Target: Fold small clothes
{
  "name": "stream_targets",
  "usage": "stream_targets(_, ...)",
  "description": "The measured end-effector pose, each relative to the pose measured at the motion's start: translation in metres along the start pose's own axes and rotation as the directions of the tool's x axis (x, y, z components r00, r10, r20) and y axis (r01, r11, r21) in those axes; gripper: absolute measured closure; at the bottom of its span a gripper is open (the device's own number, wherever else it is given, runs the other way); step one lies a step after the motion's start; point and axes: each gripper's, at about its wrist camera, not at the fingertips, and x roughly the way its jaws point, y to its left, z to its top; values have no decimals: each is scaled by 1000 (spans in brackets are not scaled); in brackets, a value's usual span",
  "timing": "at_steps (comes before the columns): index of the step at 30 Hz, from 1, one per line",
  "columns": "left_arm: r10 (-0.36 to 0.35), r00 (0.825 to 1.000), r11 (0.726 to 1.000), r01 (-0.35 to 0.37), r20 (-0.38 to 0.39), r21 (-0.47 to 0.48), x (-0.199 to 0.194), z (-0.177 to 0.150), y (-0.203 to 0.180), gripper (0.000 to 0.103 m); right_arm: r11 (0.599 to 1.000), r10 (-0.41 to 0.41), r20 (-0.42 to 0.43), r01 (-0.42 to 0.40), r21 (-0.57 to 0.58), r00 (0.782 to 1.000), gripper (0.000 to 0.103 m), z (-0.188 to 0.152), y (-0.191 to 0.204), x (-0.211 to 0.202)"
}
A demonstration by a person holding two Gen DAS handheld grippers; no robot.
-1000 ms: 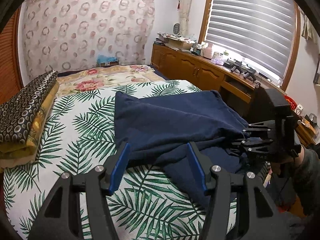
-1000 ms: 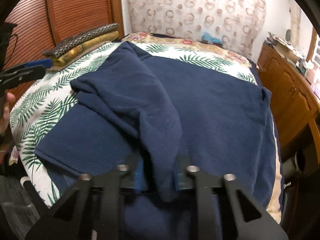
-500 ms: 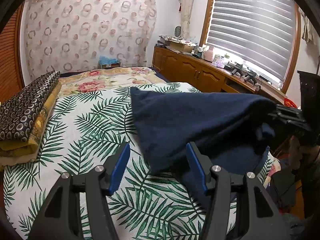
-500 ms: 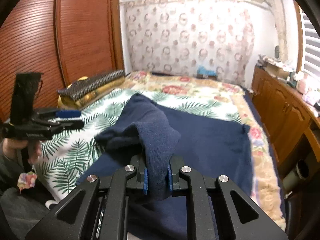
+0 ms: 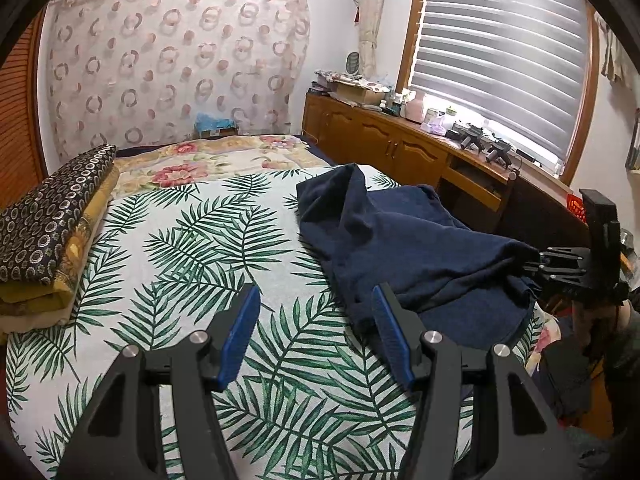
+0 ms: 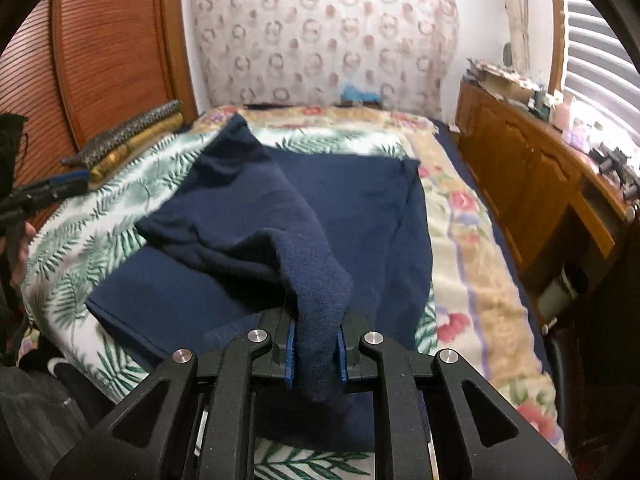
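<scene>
The right wrist view shows the right gripper [image 6: 314, 354] up close, and its two blue pads are squeezed tight on a bunched fold of the navy cloth [image 6: 280, 216]. The left wrist view shows this same gripper from the side, at the bed's near right corner, with the cloth [image 5: 404, 240] pulled up to it in a ridge. Only the left wrist view shows the left gripper [image 5: 316, 332] well: its blue fingers [image 5: 240, 328] are spread wide apart with nothing between them, and it hangs over the palm-leaf bedspread [image 5: 192, 248]. The right finger sits just beside the near edge of the cloth; it is too hard to tell if it touches. In the right wrist view the left gripper is only a dark blurry shape at the left side of the bed. The cloth lies on the right half of the bed, with a flat layer below and a lumpy folded layer on top. Its long way runs from the foot of the bed toward the curtain wall [image 5: 168, 64], and one pointed corner sticks up at the far end. Left of the cloth, the bedspread is bare as far as the folded blankets [image 5: 48, 216] at the left edge. A wooden cabinet [image 6: 532, 184] stands close along the right side of the bed.
</scene>
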Motion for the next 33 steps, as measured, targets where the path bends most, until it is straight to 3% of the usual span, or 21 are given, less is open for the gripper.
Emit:
stream_targets(6,0,1000,1000,0,2,2,1,-1,-1,46,1000,-23,-24,23,-6,999,77,-2,-3,1)
stream_targets(10,1,1000,1000,-1,3,3,1,-1,-2,46,998,-57,-13,56,-22,998,55,1,-4,-10)
stream_targets(14,4,1000,1000,-4,10,-1,0,-1,-1,46,997,-71,30,72,-38,997,49,9,-3,-27)
stream_targets(23,22,999,1000,-22,27,-10,-5,-1,6,46,993,19,58,-12,-119,998,45,41,34,-7)
stream_targets(33,39,999,999,-38,33,-34,-9,-5,17,46,959,188,-64,-197,-206,980,45,70,102,70)
